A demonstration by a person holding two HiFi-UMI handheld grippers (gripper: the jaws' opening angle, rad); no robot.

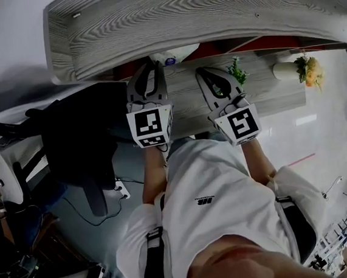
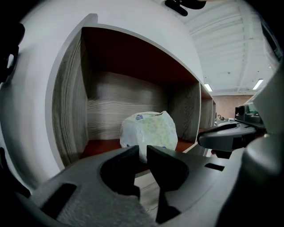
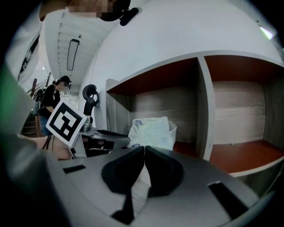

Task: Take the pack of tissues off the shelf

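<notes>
We wear a white T-shirt [image 1: 220,180] with loose short sleeves and a small black logo [image 1: 205,200] on the chest. Dark straps [image 1: 153,259] run down over both shoulders. In each hand we carry a grey plastic tool, the left gripper [image 1: 152,65] and the right gripper [image 1: 204,72]. Each narrows forward into a long teardrop-shaped loop edged in black. At the rear of each sits a white block printed with black square markers: the left cube [image 1: 151,125] and the right cube [image 1: 240,124]. From the grippers' own cameras the bodies are smooth matte grey with rectangular slots on either side. The jaw pads are black and curve round a dark oval hollow.
</notes>
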